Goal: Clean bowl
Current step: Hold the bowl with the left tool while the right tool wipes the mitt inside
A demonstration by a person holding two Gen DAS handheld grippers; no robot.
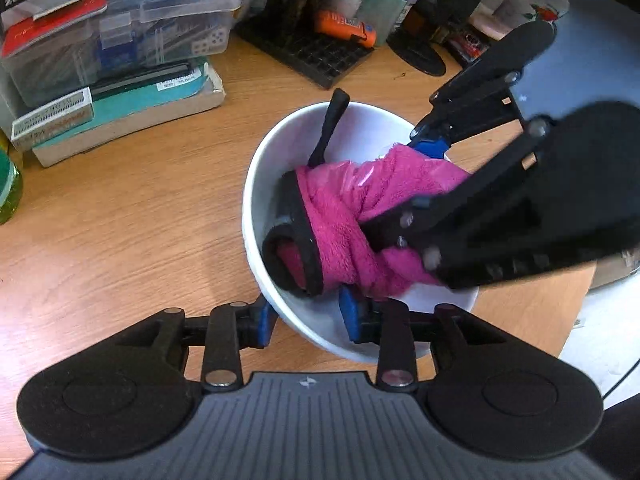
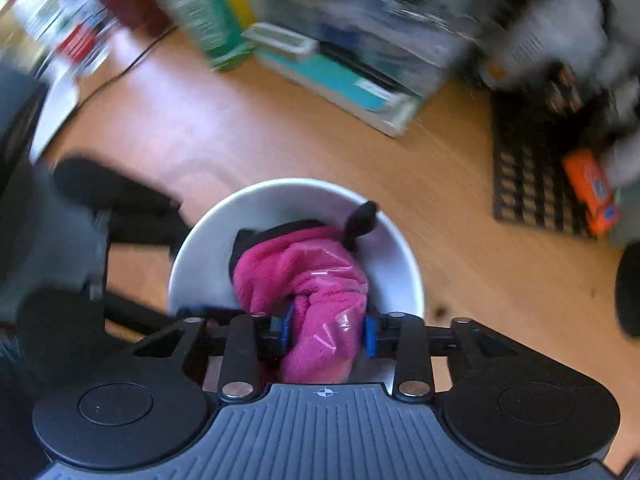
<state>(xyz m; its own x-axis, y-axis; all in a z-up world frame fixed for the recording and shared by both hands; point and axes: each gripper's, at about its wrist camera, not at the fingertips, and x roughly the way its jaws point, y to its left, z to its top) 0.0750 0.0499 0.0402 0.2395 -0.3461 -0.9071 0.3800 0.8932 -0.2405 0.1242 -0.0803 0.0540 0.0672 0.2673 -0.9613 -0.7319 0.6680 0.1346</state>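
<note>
A white bowl (image 1: 260, 184) sits on the wooden desk (image 1: 132, 208). My left gripper (image 1: 308, 320) is shut on the bowl's near rim, one blue pad outside and one inside. My right gripper (image 2: 330, 330) is shut on a pink cloth with a black edge (image 2: 304, 276) and presses it down into the bowl (image 2: 400, 276). The cloth (image 1: 344, 216) fills the bowl's middle in the left wrist view, where the right gripper (image 1: 424, 176) reaches in from the right. A black loop of the cloth (image 1: 332, 128) sticks up against the bowl's far wall.
Stacked boxes and a clear plastic case (image 1: 116, 52) stand at the back left. A black grid mat (image 1: 308, 52) with bottles and an orange tube (image 1: 346, 26) is behind the bowl. A green bottle (image 1: 8, 184) is at the left edge. The right wrist view is motion-blurred.
</note>
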